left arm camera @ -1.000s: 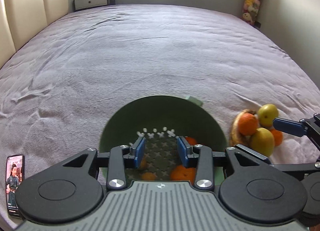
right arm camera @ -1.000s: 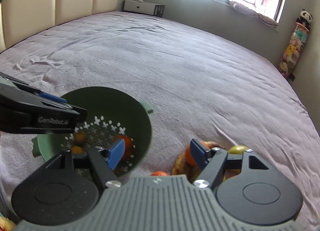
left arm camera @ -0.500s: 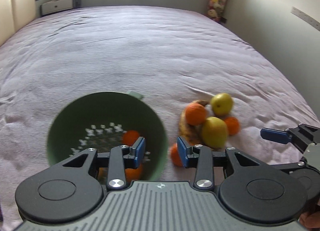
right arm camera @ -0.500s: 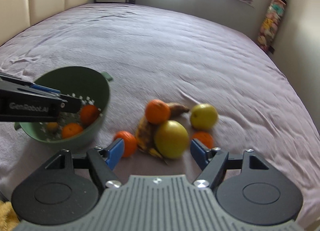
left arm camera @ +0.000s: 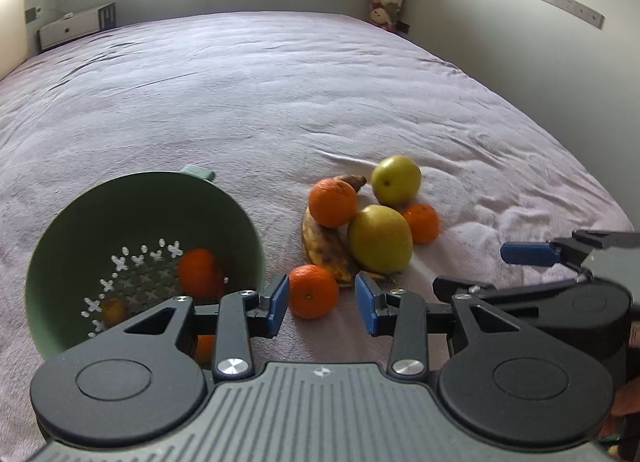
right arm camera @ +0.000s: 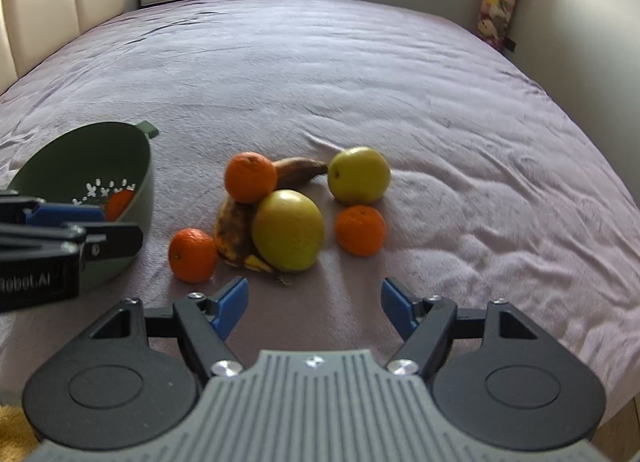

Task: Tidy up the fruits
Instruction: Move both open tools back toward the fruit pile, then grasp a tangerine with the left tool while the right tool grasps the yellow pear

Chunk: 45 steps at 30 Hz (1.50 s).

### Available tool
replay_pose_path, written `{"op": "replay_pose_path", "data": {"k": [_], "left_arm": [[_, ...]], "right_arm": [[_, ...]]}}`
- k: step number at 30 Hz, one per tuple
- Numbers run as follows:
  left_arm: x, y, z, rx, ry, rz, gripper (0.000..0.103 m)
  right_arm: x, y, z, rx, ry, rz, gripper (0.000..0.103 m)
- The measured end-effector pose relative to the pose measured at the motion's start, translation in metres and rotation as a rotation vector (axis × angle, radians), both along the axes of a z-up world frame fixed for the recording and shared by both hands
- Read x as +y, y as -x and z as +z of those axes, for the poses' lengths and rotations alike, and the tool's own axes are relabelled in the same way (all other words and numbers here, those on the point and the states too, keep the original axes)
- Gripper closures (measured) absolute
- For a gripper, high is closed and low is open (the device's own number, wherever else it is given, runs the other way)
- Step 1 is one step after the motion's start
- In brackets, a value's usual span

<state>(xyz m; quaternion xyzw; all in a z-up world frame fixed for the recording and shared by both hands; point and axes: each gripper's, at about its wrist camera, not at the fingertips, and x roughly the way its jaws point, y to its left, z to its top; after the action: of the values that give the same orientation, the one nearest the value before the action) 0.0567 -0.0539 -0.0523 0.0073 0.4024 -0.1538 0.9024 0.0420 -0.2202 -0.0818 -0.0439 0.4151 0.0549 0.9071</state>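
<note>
Where the mauve bed cover (left arm camera: 280,93) fills most of both views, a green colander (left arm camera: 240,229) sits at the lower left of the left wrist frame, tipped so that its perforated bottom faces the camera. Inside it lies one clear orange (left arm camera: 198,274); a smaller orange-brown fruit (left arm camera: 113,308) shows dimly near the bottom, and another orange patch (left arm camera: 205,348) is half hidden behind the left gripper (left arm camera: 322,304), so the count inside is at least two, perhaps three. In the right wrist view the colander's inside is mostly cut off by the other tool, with only one orange showing.

Outside, at the centre of the frame, lies a pile: three oranges, namely the top orange (right arm camera: 250,177), the right-hand orange (right arm camera: 360,229) and the near orange (right arm camera: 193,255); two yellow-green round fruits, the large one (right arm camera: 288,229) and the far one (right arm camera: 359,175); and one browned banana (right arm camera: 236,221) largely covered by the fruit on it.

The left gripper's jaws stand apart with nothing pinched; the near orange shows in the gap beyond them, not touched. The right gripper (right arm camera: 314,304) has its jaws spread wide and empty, short of the pile. Its far side is cut off at the right edge of the left wrist frame.
</note>
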Motion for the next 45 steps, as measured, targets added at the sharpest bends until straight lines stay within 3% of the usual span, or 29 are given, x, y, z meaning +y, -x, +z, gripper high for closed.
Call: {"op": "replay_pose_path", "data": {"k": [18,26,31,37,40,45], "left_arm": [[-0.022,-0.012,-0.029,-0.023,-0.043,-0.078,0.058],[-0.044,-0.010,-0.046,-0.074,-0.249,-0.104,0.057],[-0.053,-0.012,-0.058,-0.086,-0.364,-0.110,0.052],[-0.067,-0.014,-0.067,-0.103,-0.475,-0.149,0.047],[-0.069,-0.016,-0.068,-0.090,-0.491,-0.165,0.045],[-0.077,-0.018,-0.077,-0.088,-0.581,-0.253,0.045]], "right_arm": [[-0.019,-0.034,-0.018,0.032,-0.106,-0.086,0.030],[-0.016,-0.042,-0.022,0.020,-0.196,-0.063,0.031],[-0.012,-0.048,-0.027,0.031,-0.230,-0.041,0.031],[-0.012,-0.056,-0.035,0.055,-0.251,-0.040,0.032],[-0.015,-0.063,-0.038,0.071,-0.293,-0.055,0.036],[-0.018,-0.071,-0.042,0.093,-0.350,-0.046,0.036]]}}
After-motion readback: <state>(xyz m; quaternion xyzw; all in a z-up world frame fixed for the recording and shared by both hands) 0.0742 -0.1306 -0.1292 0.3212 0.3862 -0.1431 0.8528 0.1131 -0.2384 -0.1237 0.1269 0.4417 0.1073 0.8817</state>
